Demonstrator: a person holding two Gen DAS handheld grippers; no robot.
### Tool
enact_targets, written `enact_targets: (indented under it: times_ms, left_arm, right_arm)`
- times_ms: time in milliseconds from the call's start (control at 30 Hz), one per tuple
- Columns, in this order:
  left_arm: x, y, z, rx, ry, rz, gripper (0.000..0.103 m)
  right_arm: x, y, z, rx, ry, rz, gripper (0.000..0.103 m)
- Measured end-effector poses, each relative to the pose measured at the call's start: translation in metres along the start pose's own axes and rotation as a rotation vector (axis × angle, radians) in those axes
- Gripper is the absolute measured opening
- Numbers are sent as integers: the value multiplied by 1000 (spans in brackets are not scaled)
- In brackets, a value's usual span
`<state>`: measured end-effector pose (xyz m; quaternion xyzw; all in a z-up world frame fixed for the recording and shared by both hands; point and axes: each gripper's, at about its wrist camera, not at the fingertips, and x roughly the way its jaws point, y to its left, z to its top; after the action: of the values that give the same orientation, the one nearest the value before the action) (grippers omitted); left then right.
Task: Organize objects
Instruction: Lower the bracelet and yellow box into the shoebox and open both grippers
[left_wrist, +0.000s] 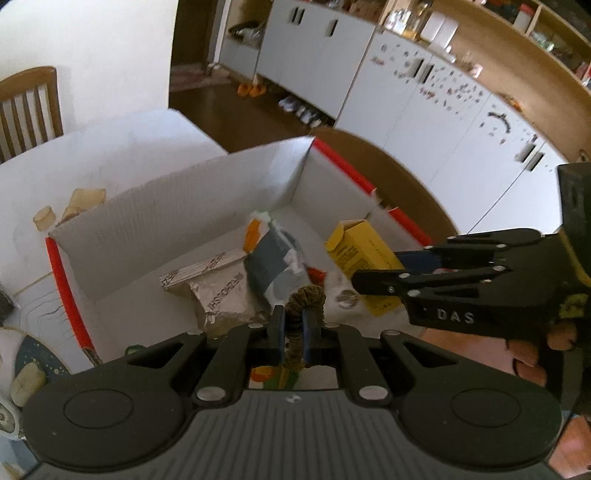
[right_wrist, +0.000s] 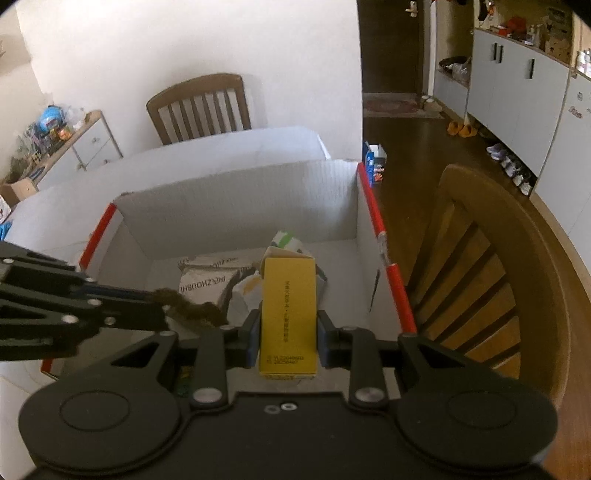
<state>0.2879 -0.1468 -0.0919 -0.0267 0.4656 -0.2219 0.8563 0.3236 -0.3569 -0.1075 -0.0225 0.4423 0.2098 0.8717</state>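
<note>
I've got both loads over the white cardboard box (right_wrist: 240, 192) now, so this is the drop-off step. My left gripper (left_wrist: 293, 317) is pinched tight on a brown elastic hair tie (left_wrist: 306, 295), which loops up out of the jaws above the box floor. My right gripper (right_wrist: 288, 328) is clamped on the sides of a yellow carton (right_wrist: 288, 314), held lengthwise and pointing down into the box. Already inside lie a silver foil packet (left_wrist: 218, 295) and a crumpled grey wrapper (left_wrist: 273, 266). Next, I judge, I should open the jaws and release each piece in turn. The two tools hang close together, so I'd stagger the releases and aim the carton at the bare floor by the red-edged right wall (right_wrist: 388, 273).
</note>
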Motion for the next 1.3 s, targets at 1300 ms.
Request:
enact_targets:
  times_ms: [1300]
  left_arm:
    - [23, 10, -11, -14, 103, 132, 10]
  right_arm:
    - [6, -4, -6, -27, 30, 32, 50]
